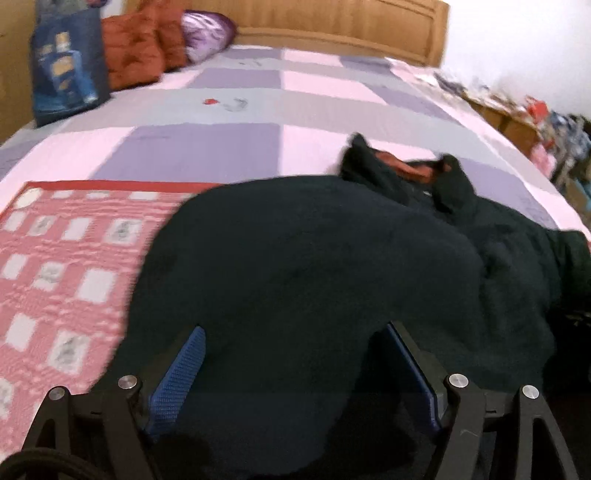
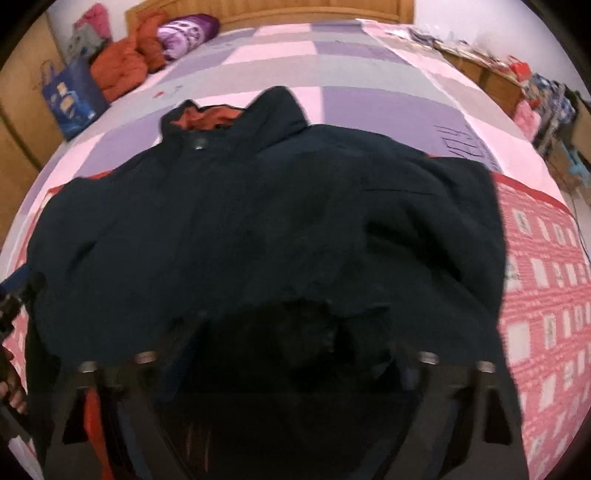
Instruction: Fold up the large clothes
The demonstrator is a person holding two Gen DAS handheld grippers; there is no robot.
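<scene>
A large dark navy padded jacket (image 2: 266, 221) with an orange lining showing at its collar (image 2: 210, 117) lies spread across the near part of a bed covered in a lilac, pink and grey patchwork sheet (image 1: 236, 99). The collar points toward the far wooden headboard (image 1: 332, 26). Under the jacket's near half lies a pink quilted mat with white squares and a red border (image 1: 62, 258), which shows at the near left in the left wrist view and at the right in the right wrist view.

The left gripper (image 1: 295, 332) hangs over the jacket's near left part; its blue textured pads (image 1: 181, 373) stand wide apart with only dark fabric seen beyond them, and nothing is pinched between them.

The right gripper (image 2: 291, 332) sits low over the jacket's near edge. Its fingers are dark against the dark cloth and blurred, so I cannot tell whether they grip the fabric or stand free of it.

At the far left of the bed rest a blue printed paper bag (image 1: 66, 62), a rust orange padded bundle (image 1: 140, 48) and a purple shiny cushion (image 1: 208, 33). Along the right wall runs a low wooden shelf with cluttered small items (image 2: 517, 81). Fingers of a hand (image 2: 13, 395) show at the left edge of the right wrist view
</scene>
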